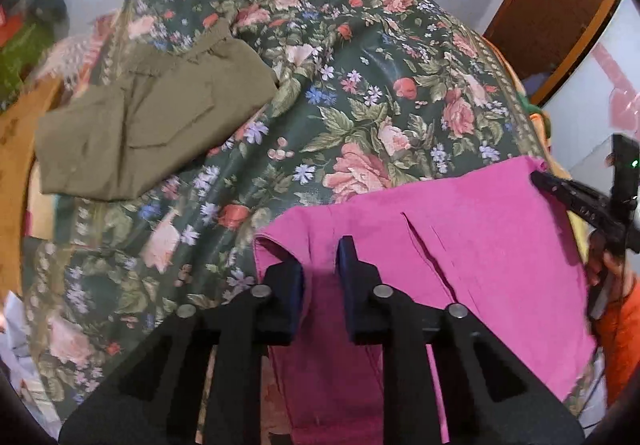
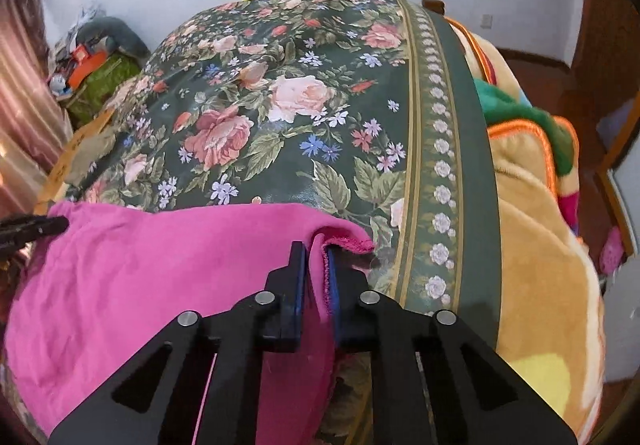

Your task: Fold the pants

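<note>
Pink pants lie on the near part of a floral-covered table. My left gripper is shut on their left edge, with cloth pinched between the pads. My right gripper is shut on their right edge. The pants also fill the lower left of the right wrist view. The right gripper shows at the right edge of the left wrist view, and the left gripper's tip at the left edge of the right wrist view.
Folded olive-green pants lie at the table's far left. A thick yellow and orange blanket hangs past the table's right border. Clutter sits on the floor at the left. A brown door stands behind.
</note>
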Demonstrator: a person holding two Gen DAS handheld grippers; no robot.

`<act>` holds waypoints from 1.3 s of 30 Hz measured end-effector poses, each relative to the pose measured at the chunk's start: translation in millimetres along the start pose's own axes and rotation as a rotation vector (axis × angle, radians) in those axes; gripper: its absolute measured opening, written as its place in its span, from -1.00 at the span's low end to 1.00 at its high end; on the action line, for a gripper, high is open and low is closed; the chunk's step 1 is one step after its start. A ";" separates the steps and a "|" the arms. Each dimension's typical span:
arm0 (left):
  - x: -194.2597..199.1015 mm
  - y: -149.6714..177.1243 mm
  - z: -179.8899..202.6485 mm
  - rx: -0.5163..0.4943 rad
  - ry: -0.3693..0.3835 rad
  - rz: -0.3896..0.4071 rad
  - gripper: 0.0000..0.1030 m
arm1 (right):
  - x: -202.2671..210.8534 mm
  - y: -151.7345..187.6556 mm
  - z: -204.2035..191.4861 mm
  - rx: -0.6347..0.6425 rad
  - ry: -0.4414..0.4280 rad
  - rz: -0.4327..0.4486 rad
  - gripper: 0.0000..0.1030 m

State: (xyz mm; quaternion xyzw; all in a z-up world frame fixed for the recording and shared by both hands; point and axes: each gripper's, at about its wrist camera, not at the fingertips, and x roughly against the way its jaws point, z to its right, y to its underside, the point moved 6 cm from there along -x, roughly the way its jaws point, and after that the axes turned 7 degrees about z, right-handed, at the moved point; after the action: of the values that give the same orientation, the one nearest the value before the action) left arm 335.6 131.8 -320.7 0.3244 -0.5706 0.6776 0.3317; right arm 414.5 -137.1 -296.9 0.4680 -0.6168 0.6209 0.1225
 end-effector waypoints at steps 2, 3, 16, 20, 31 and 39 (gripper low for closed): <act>0.7 2.2 -3.5 0.016 -0.013 0.006 -0.66 | -0.4 0.6 -1.4 0.027 0.025 0.001 -0.88; -0.9 4.1 -6.3 0.035 -0.014 0.006 -0.66 | -3.5 0.3 -2.2 0.041 0.033 -0.010 -0.89; 38.8 -1.4 -14.0 -0.026 -0.159 0.059 -0.40 | 33.0 -14.0 -12.4 0.070 0.132 -0.008 -0.69; 65.4 -10.7 -4.4 -0.062 -0.124 0.100 -0.40 | 62.2 -23.5 -33.6 0.086 0.091 0.030 -0.12; 55.4 -21.6 55.6 -0.135 0.007 0.075 -0.02 | 58.1 -7.2 -104.6 0.146 -0.036 0.002 0.24; -7.8 13.3 71.7 -0.184 0.006 -0.103 0.04 | 3.3 32.3 -115.5 0.161 -0.060 -0.186 0.25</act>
State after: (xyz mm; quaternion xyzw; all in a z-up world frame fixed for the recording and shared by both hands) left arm 333.5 58.6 -324.6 0.3194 -0.6121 0.6053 0.3962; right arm 339.6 -43.5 -292.5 0.5499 -0.5224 0.6400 0.1229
